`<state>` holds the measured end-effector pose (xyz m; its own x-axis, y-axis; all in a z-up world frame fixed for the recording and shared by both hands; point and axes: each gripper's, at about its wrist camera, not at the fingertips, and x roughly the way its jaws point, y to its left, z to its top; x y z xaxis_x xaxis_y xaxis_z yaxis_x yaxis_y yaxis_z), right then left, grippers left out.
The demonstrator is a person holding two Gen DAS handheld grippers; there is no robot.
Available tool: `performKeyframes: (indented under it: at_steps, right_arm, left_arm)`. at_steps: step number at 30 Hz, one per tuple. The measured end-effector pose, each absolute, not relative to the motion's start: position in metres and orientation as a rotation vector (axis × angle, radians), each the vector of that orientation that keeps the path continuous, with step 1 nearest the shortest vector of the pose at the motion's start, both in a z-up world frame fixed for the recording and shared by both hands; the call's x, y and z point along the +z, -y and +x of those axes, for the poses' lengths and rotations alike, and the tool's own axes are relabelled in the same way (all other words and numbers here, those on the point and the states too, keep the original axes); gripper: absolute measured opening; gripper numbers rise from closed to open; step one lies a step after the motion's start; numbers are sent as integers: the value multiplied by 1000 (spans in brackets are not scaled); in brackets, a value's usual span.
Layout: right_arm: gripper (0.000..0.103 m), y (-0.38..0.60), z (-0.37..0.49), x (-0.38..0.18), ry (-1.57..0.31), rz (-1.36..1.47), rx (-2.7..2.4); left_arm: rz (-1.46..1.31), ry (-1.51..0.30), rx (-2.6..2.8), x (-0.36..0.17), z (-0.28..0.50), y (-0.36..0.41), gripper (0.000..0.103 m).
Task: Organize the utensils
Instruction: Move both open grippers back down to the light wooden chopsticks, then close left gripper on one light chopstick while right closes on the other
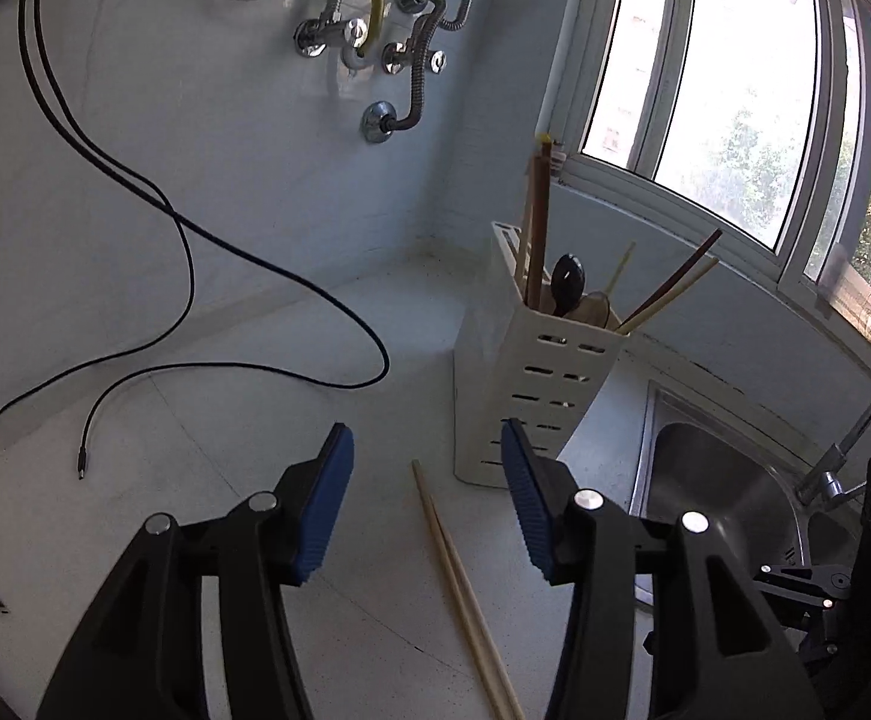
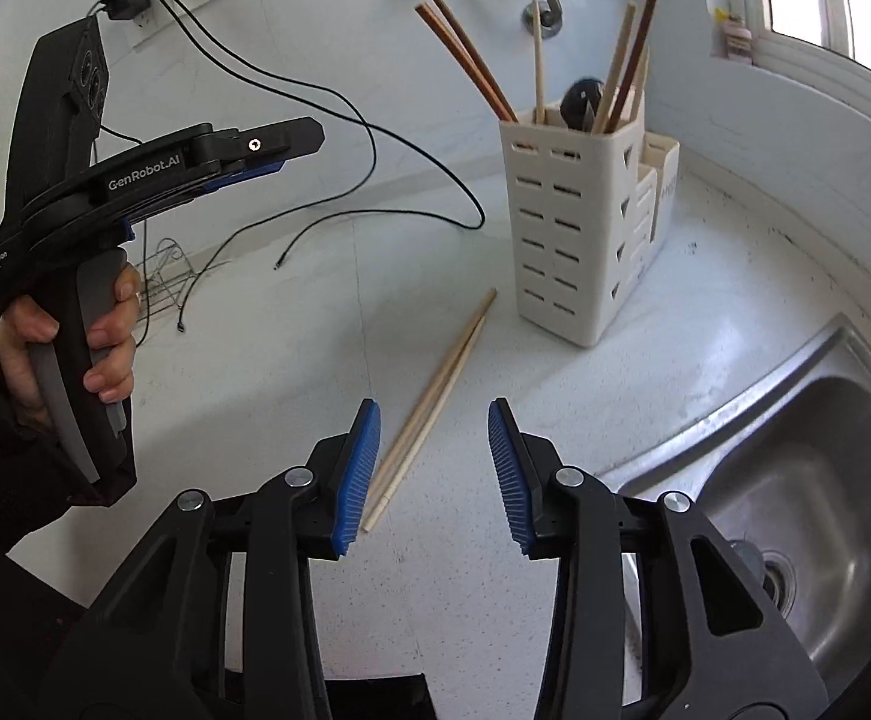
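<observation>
The right gripper (image 2: 434, 468) hangs empty, jaws apart, above a pair of pale chopsticks (image 2: 429, 414) lying on the desk (image 2: 255, 396) beside the white utensil holder (image 2: 573, 228). The left gripper (image 1: 427, 504) is likewise parted and empty. The step looks like reaching: next, lower and close on the pair. Only the right view shows the hand (image 2: 69, 348) gripping the left tool; only the left shows the window (image 1: 735, 90).

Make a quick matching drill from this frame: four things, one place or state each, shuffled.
1 loose chopsticks
2 utensil holder
3 sink
4 right gripper

A standing upright, holding chopsticks
B open, nothing between the jaws
C lying flat on the counter
D set into the counter, right of the holder

Pairs: 1-C, 2-A, 3-D, 4-B
</observation>
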<state>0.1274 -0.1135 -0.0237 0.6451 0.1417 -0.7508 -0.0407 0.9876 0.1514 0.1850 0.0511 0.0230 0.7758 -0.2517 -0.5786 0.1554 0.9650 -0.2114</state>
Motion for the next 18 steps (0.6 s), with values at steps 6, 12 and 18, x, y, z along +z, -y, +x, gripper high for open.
performKeyframes:
  at_steps: [6, 12, 18]
  right_arm:
    - [27, 102, 119, -62, -911, 240, 15]
    - [27, 90, 112, -78, -895, 273, -21]
    - [25, 89, 114, -93, -907, 310, -54]
  left_arm:
    - [-177, -766, -242, -26, 227, -49, 41]
    - [-177, -819, -264, -44, 266, -31, 36]
    - [-179, -903, -251, -58, 296, -17, 25]
